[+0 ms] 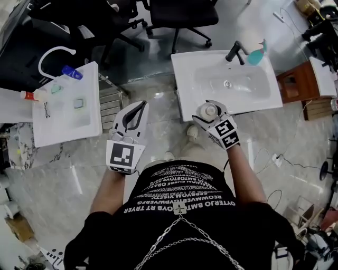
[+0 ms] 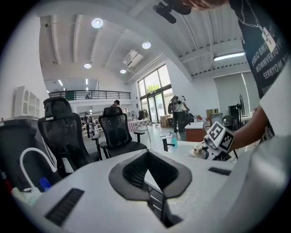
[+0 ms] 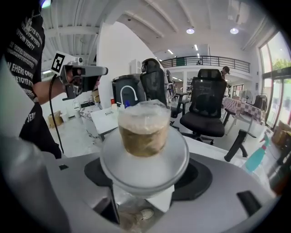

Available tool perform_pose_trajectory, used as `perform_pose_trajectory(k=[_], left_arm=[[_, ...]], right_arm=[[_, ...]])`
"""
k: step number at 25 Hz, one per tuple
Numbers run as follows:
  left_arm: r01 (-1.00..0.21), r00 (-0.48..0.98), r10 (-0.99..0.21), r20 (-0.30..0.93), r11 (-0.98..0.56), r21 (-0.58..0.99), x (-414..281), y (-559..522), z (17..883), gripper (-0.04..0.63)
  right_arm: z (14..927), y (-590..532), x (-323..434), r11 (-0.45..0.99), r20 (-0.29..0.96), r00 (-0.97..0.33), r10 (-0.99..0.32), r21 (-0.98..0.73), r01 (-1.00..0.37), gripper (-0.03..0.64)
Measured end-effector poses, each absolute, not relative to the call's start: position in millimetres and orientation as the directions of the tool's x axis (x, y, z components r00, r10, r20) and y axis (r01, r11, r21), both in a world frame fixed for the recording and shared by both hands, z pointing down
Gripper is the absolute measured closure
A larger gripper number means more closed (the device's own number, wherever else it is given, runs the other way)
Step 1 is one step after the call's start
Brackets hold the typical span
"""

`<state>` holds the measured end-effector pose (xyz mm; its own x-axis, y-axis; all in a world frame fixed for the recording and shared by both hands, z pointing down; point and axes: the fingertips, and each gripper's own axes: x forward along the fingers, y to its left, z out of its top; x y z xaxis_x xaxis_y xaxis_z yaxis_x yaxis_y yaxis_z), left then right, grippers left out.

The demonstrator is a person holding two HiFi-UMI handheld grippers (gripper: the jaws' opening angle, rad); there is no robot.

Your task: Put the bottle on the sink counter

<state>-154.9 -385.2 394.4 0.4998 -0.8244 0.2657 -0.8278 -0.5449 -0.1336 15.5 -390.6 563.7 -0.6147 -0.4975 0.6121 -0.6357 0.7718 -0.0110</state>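
Our right gripper is clamped on the bottle, which has a milky white body, a domed shoulder and a tan cap under clear film. It stands upright, long axis vertical and cap up, at the near edge of the white sink counter at 1 o'clock. Our left gripper, jaws together and empty, hovers at 11 o'clock over the marble floor. Beyond are a black faucet and, at 12, office chairs.
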Motion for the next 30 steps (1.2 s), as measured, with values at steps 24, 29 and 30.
perform_pose_trajectory(k=[24, 29, 30], left_arm=[[-0.86, 0.401, -0.817, 0.414, -0.492, -0.138, -142.7, -425.6, 454.5, 0.589], [-0.871, 0.378, -0.82, 0.431, -0.473, -0.136, -150.2, -418.8, 457.9, 0.591], [-0.872, 0.375, -0.819, 0.434, -0.471, -0.135, -151.5, -416.7, 458.5, 0.589]], right_arm=[[740.7, -433.2, 0.7, 0.81, 0.694, -0.636, -0.337, -0.13, -0.571, 0.282], [759.9, -429.2, 1.9, 0.816, 0.712, -0.623, -0.325, -0.122, -0.566, 0.282], [762.4, -428.3, 1.9, 0.818, 0.713, -0.62, -0.327, -0.116, -0.564, 0.281]])
